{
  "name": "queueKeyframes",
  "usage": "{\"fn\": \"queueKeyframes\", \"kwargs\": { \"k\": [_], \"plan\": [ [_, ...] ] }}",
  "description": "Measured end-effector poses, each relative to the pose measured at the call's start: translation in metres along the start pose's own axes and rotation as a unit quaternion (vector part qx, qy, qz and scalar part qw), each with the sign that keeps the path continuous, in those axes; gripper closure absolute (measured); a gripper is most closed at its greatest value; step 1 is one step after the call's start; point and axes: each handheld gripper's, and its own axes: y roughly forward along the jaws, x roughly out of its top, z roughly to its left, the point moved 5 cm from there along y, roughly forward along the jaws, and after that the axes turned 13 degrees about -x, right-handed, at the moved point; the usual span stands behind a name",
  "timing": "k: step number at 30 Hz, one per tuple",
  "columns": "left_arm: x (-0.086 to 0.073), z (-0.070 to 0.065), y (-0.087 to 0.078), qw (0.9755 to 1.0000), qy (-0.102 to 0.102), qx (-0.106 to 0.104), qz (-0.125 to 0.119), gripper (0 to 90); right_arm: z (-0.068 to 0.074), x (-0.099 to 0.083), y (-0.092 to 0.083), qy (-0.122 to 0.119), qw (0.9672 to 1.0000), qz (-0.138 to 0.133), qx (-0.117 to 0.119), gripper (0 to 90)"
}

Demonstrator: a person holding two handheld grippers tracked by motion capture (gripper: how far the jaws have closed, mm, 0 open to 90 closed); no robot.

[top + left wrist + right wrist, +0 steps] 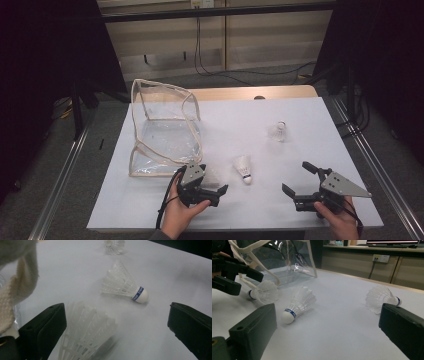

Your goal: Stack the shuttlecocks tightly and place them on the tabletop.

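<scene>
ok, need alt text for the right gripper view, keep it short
Three white shuttlecocks lie on a white table between two open black jaws: the middle shuttlecock, one at right, and one at left beside the left gripper. A clear bag stands behind.

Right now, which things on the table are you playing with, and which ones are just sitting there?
In use:
- left gripper, open
- near shuttlecock, between its jaws
- right gripper, open
- clear bag, possibly where they go

Just lying about:
- middle shuttlecock
- far shuttlecock
- wall cables
</scene>
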Motion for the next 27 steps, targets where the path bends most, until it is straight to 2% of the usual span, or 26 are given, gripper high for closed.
{"fn": "queueKeyframes", "kwargs": {
  "k": [1,4,5,7,8,11,12,13,14,17,18,21,22,23,24,26,27],
  "plan": [
    [-0.001,-0.001,0.002,1.0000,-0.007,-0.003,0.000,3.7,0.000,0.000,0.000,0.001,1.0000,-0.001,-0.001,0.7],
    [-0.002,0.000,0.004,0.9999,-0.010,0.001,0.008,6.0,-0.001,0.000,0.000,0.001,1.0000,-0.002,-0.001,0.7],
    [-0.003,0.001,0.006,0.9997,-0.008,0.011,0.018,6.8,-0.001,0.000,0.000,0.000,1.0000,-0.002,-0.001,0.7],
    [-0.003,0.001,0.007,0.9997,-0.010,0.014,0.016,8.0,0.000,0.000,0.000,0.002,1.0000,-0.001,0.000,0.7],
    [-0.003,0.004,0.007,0.9994,-0.008,0.026,0.021,8.9,0.000,0.000,-0.001,0.002,1.0000,-0.001,0.000,0.7],
    [-0.003,0.004,0.008,0.9989,-0.013,0.037,0.025,11.7,0.000,0.000,-0.001,0.002,1.0000,0.000,0.000,0.7],
    [-0.003,0.005,0.009,0.9986,-0.010,0.043,0.030,12.5,0.000,0.000,-0.001,0.001,1.0000,0.000,0.000,0.7],
    [-0.004,0.006,0.011,0.9981,-0.016,0.051,0.032,13.0,0.000,0.000,0.000,0.001,1.0000,-0.001,-0.001,0.7],
    [-0.004,0.008,0.010,0.9975,-0.012,0.059,0.037,13.1,-0.001,0.000,0.000,0.000,1.0000,-0.002,0.000,0.7],
    [-0.004,0.008,0.012,0.9973,-0.019,0.060,0.037,16.1,0.000,0.001,-0.001,0.000,1.0000,-0.002,0.000,0.7],
    [-0.004,0.009,0.011,0.9967,-0.018,0.069,0.039,17.4,0.000,0.001,-0.001,-0.001,1.0000,-0.003,0.000,0.7],
    [-0.004,0.010,0.010,0.9963,-0.015,0.073,0.043,25.4,0.000,0.001,-0.001,-0.001,1.0000,-0.003,0.000,0.7],
    [-0.004,0.010,0.009,0.9960,-0.015,0.077,0.043,25.4,0.000,0.001,-0.001,-0.001,1.0000,-0.002,0.000,0.7],
    [-0.004,0.010,0.007,0.9958,-0.017,0.079,0.042,33.7,0.000,0.001,-0.001,0.000,1.0000,-0.002,0.001,0.7],
    [-0.004,0.009,0.006,0.9959,-0.025,0.078,0.039,35.7,0.000,0.001,-0.001,0.001,1.0000,-0.003,0.000,0.7],
    [-0.003,0.009,0.002,0.9962,-0.027,0.075,0.035,45.9,0.000,0.001,-0.001,0.000,1.0000,-0.005,0.002,0.7],
    [-0.003,0.009,0.002,0.9962,-0.027,0.075,0.035,48.2,0.000,0.001,-0.001,0.000,1.0000,-0.005,0.002,0.7]
  ]
}}
